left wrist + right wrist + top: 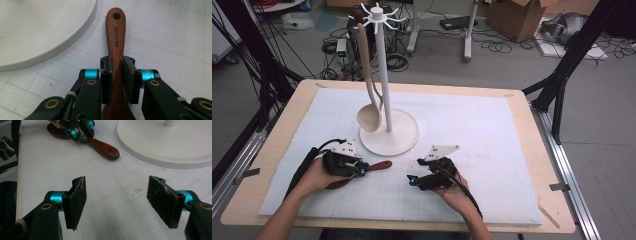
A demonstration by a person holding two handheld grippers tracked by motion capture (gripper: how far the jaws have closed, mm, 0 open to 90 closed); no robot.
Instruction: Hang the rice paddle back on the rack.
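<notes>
The wooden utensil [115, 45] is dark reddish-brown, with a slim handle, a hole near its rounded end and a printed brand mark. It lies flat on the white worktop [492, 145] just beside the stand's round base [404, 137]. The left claw [117, 75] pinches its handle; the right claw [120, 202] gapes wide, holding nothing.

Smooth reddish-brown wooden spoon handle [117, 37], matt white plastic-looking stand base [37, 30], rough black claw pads [163, 200].

A wooden spoon [377, 165] lies on the tabletop [492, 140] just before the stand's base [404, 137]; a ladle [368, 75] hangs from the stand.
</notes>
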